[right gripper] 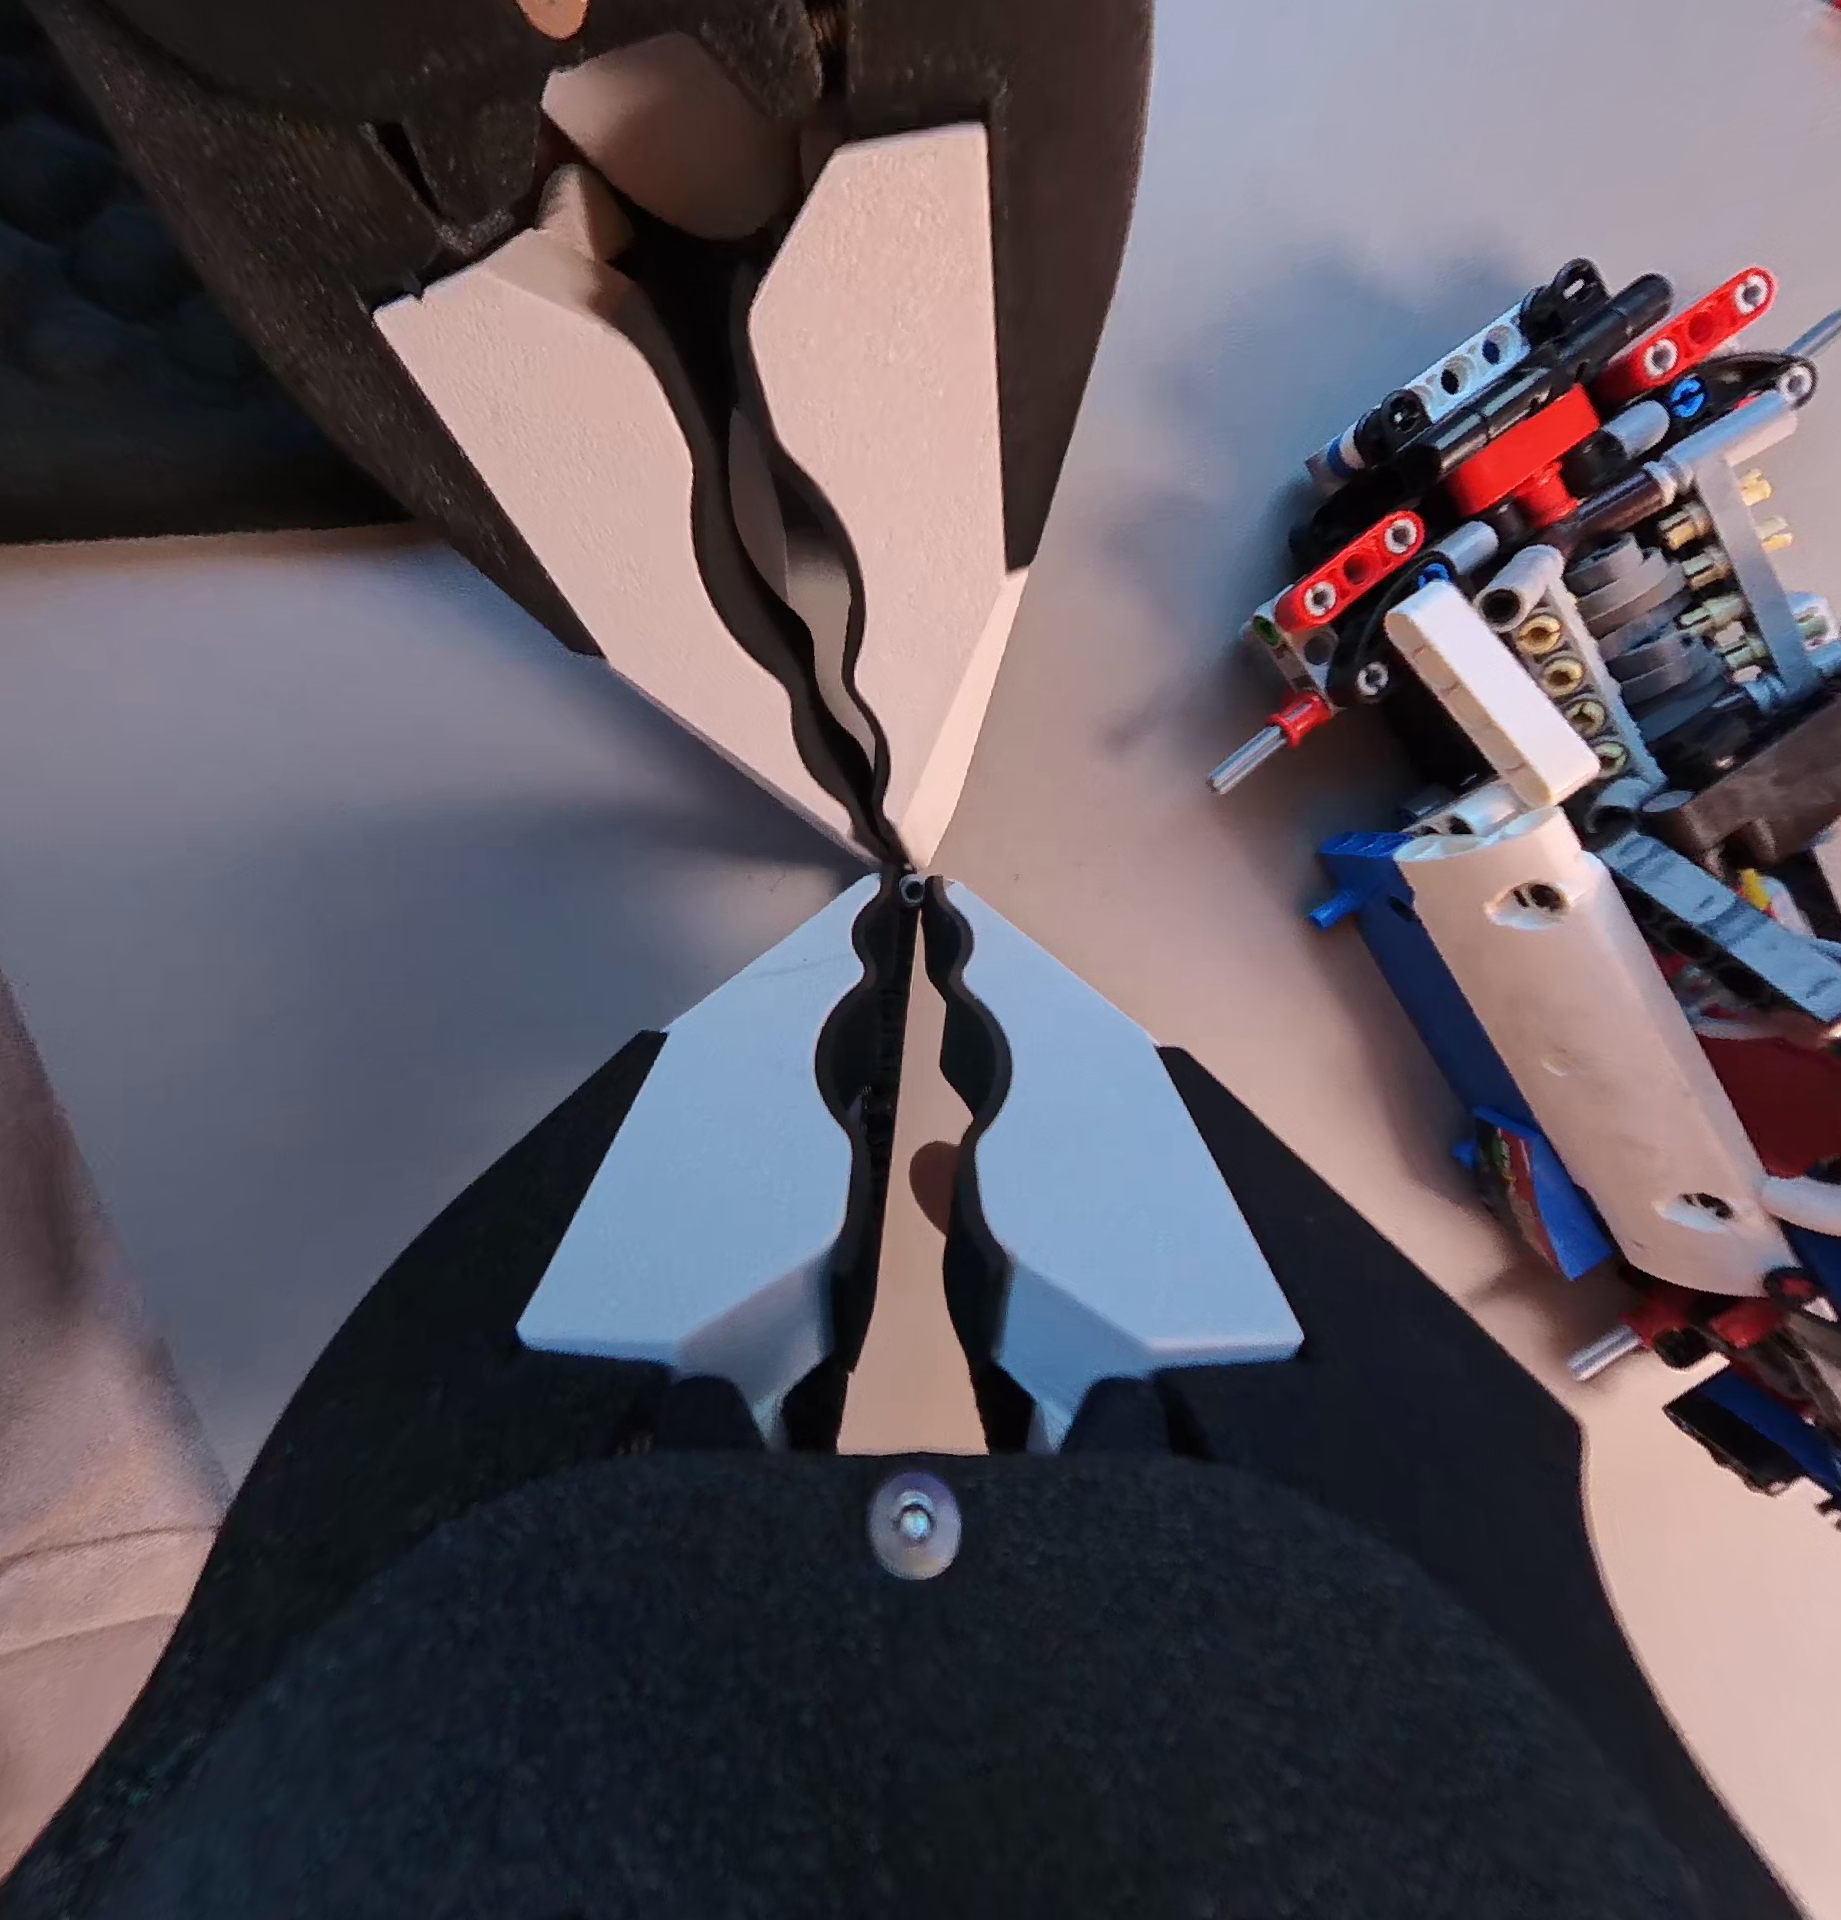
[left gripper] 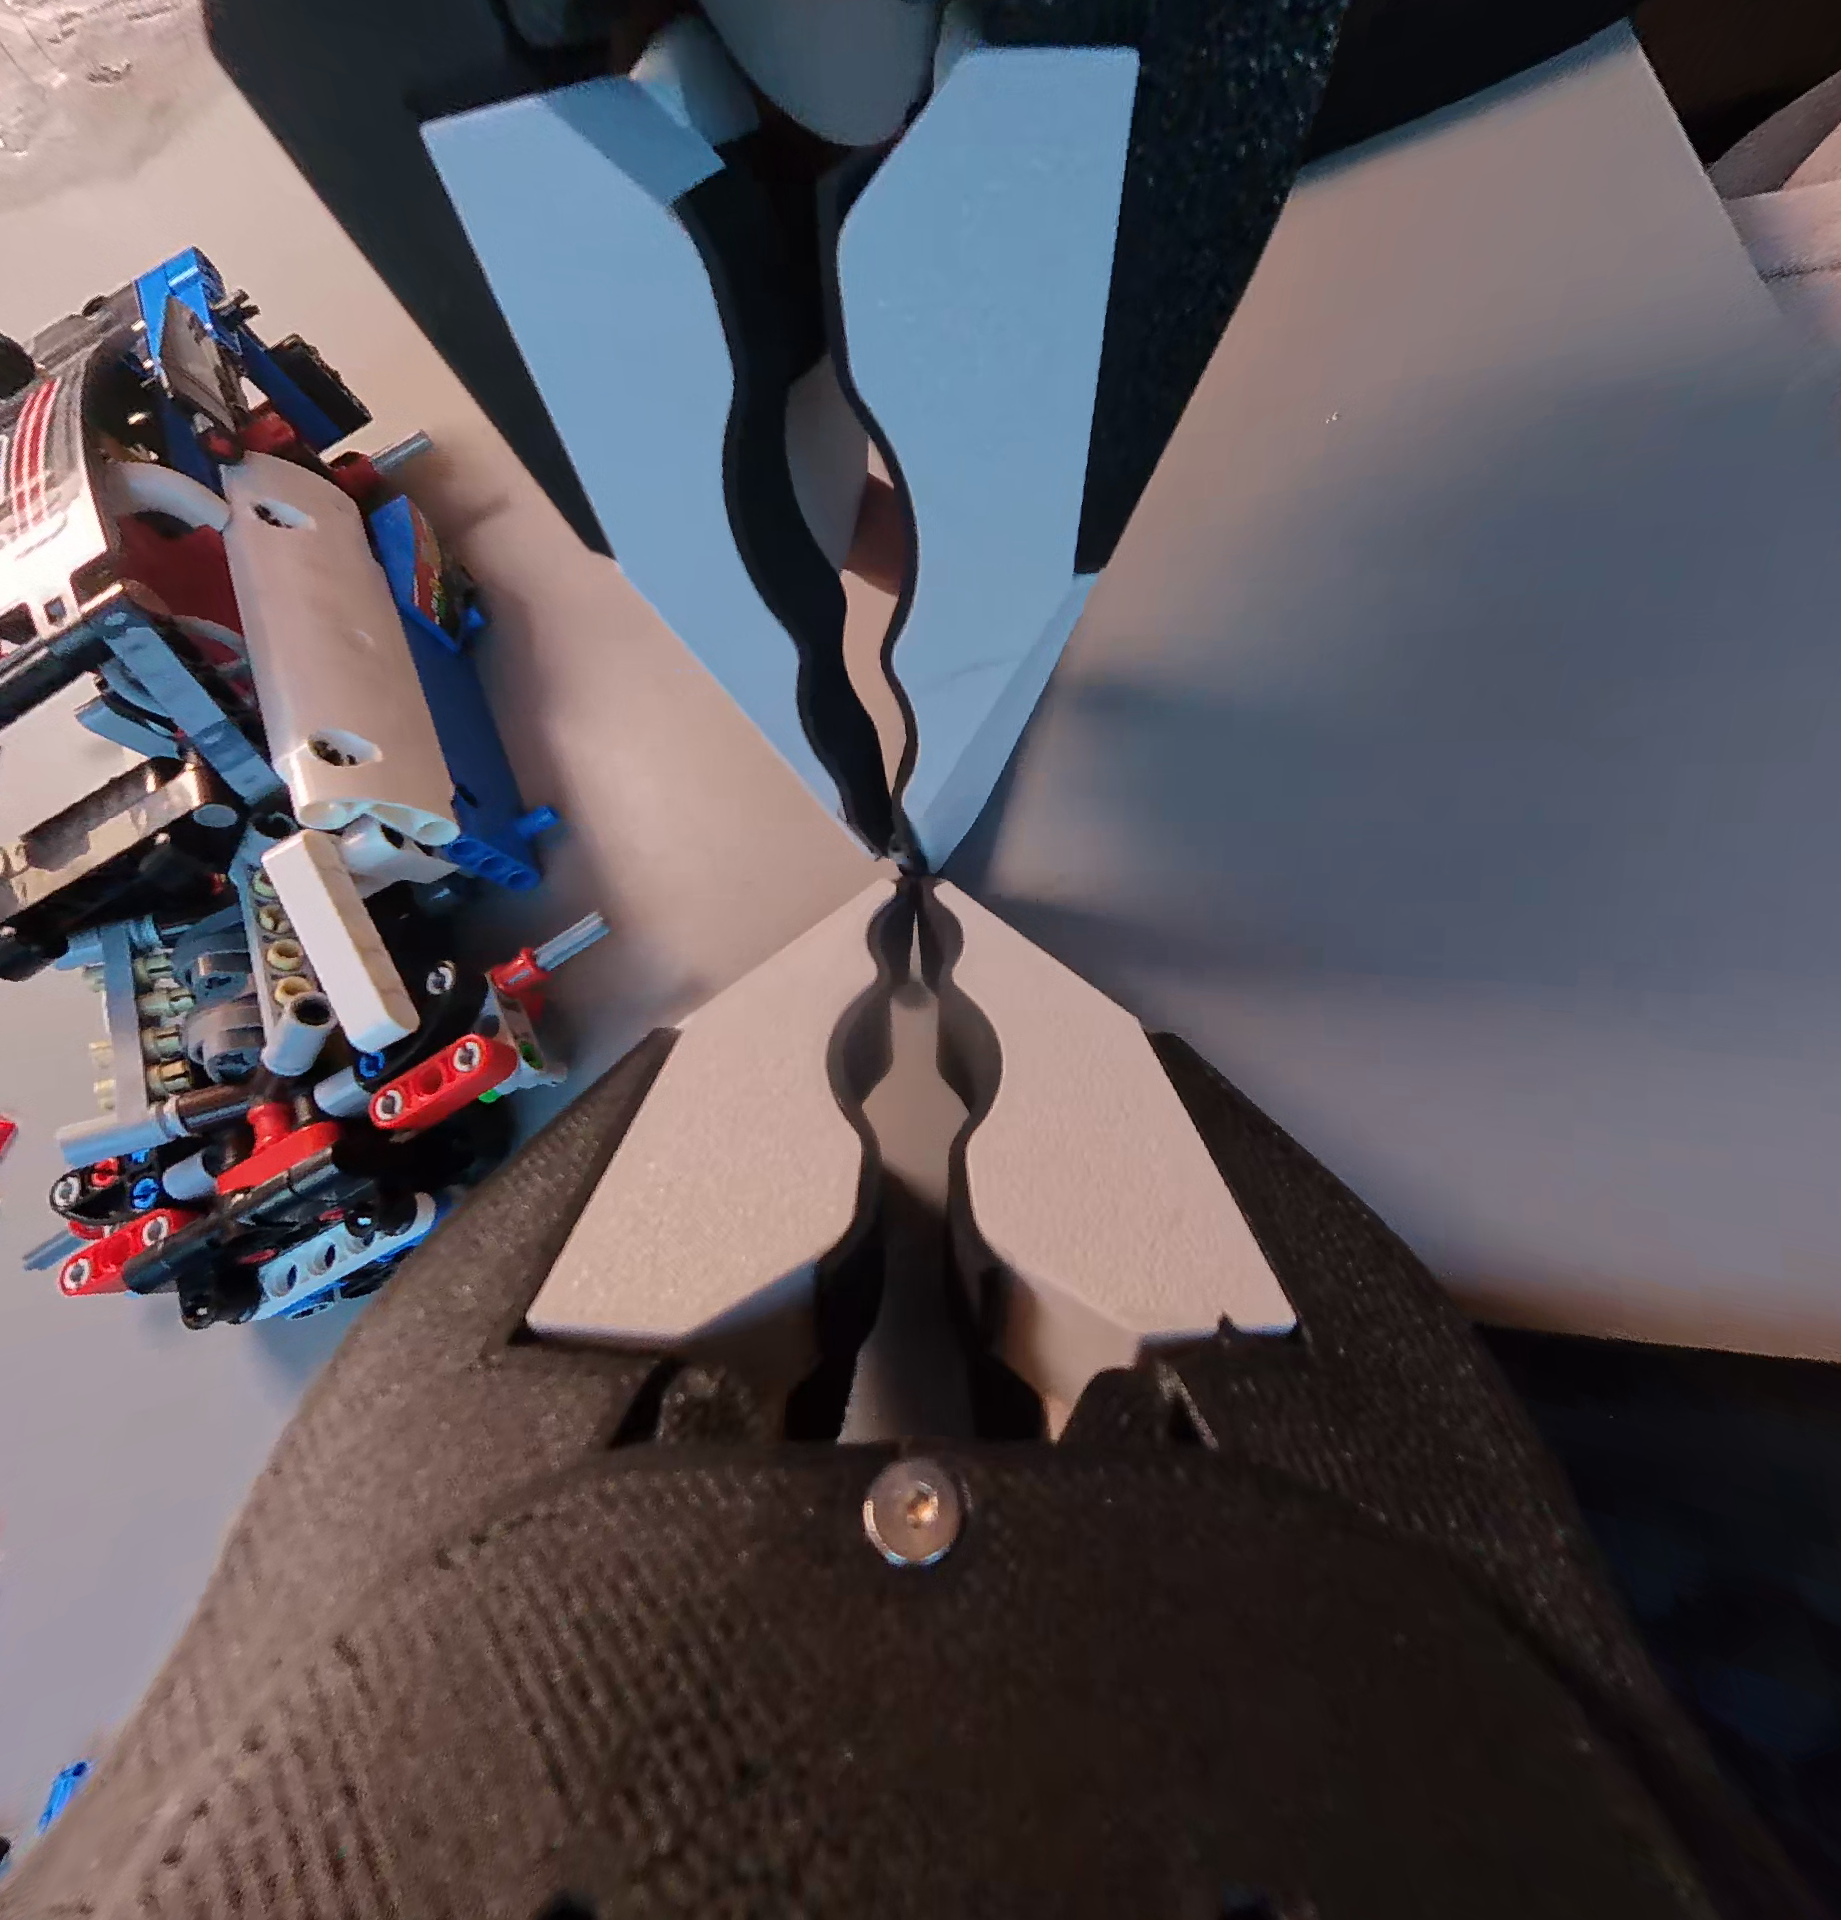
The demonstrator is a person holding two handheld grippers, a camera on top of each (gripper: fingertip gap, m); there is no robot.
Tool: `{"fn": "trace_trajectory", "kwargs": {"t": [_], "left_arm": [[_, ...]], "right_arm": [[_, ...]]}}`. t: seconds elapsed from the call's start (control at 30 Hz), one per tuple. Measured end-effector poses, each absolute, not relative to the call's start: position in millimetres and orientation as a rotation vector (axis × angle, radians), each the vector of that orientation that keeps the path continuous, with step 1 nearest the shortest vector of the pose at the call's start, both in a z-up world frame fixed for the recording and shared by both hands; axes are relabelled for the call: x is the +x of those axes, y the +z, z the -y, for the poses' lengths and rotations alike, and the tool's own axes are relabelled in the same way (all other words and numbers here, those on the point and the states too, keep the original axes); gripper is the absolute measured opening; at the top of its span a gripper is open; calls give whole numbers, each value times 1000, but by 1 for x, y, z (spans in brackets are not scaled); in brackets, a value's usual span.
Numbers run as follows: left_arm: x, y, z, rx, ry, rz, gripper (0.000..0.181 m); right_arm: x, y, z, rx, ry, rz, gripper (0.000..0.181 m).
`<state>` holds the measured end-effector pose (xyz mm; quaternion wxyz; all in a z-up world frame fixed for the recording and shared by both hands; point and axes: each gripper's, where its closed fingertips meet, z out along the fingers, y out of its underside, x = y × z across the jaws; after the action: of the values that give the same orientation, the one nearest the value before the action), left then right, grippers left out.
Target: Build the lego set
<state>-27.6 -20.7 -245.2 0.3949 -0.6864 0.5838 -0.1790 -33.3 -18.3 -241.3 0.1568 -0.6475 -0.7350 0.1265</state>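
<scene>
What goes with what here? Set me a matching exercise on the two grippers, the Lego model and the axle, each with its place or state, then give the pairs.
Things:
1. right gripper
2. Lego model
3. left gripper
4. grey axle with a red bush

Places or states:
a. sticks out of the model's side
b. shut on a small black piece
c. lies on the grey table
d. enters from the top of the right wrist view, tip to tip with the other gripper

Pairs: 1-b, 2-c, 3-d, 4-a
</scene>
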Motion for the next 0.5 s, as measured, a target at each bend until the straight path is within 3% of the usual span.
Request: {"fn": "trace_trajectory", "kwargs": {"t": [0.5], "left_arm": [[-27, -246, 21, -1749, -445, -1481, 0]], "right_arm": [[-33, -246, 20, -1929, 443, 2155, 3]]}}
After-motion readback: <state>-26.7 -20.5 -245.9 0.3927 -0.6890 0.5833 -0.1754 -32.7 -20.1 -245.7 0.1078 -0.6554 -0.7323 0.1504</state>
